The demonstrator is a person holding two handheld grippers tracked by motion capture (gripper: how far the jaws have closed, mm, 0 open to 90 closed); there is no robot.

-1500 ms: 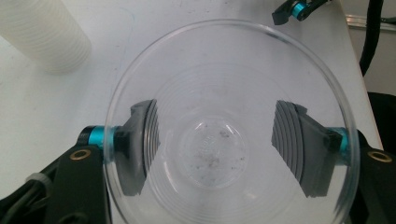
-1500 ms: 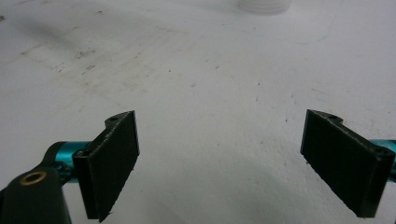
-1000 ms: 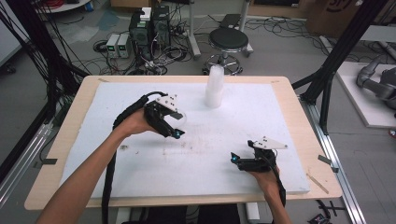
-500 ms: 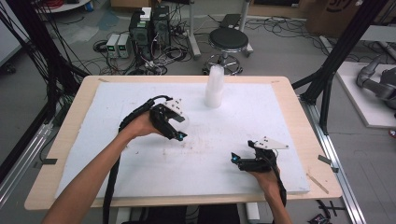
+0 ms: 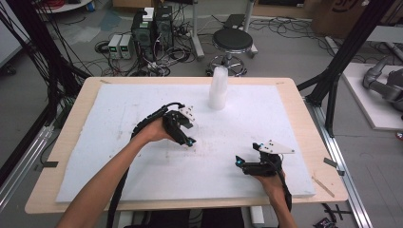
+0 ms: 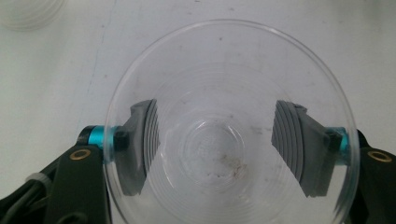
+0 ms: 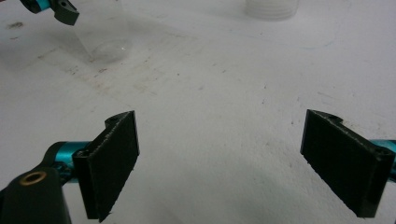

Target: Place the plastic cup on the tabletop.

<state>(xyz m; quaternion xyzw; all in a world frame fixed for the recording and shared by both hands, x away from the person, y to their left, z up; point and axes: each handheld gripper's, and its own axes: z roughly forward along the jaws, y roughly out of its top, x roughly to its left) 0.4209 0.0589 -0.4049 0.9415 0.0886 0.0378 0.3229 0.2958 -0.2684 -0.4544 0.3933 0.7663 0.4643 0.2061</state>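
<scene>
A clear plastic cup sits between the grey ribbed pads of my left gripper, which is shut on its sides; I look straight down into its mouth. In the high view the left gripper hangs just above the white foam board, left of centre. The right gripper view shows the same cup at top left, its base close to the board. My right gripper stands open with nothing between its black pads; it rests low at the front right of the board.
A stack of clear cups stands upright at the back middle of the board, also seen as the stack and the stack. The wooden table rim frames the board. A stool and cables lie beyond the table.
My left hand has come down toward the board and a little toward the front right, the cup still in its jaws. The right gripper has stayed put.
</scene>
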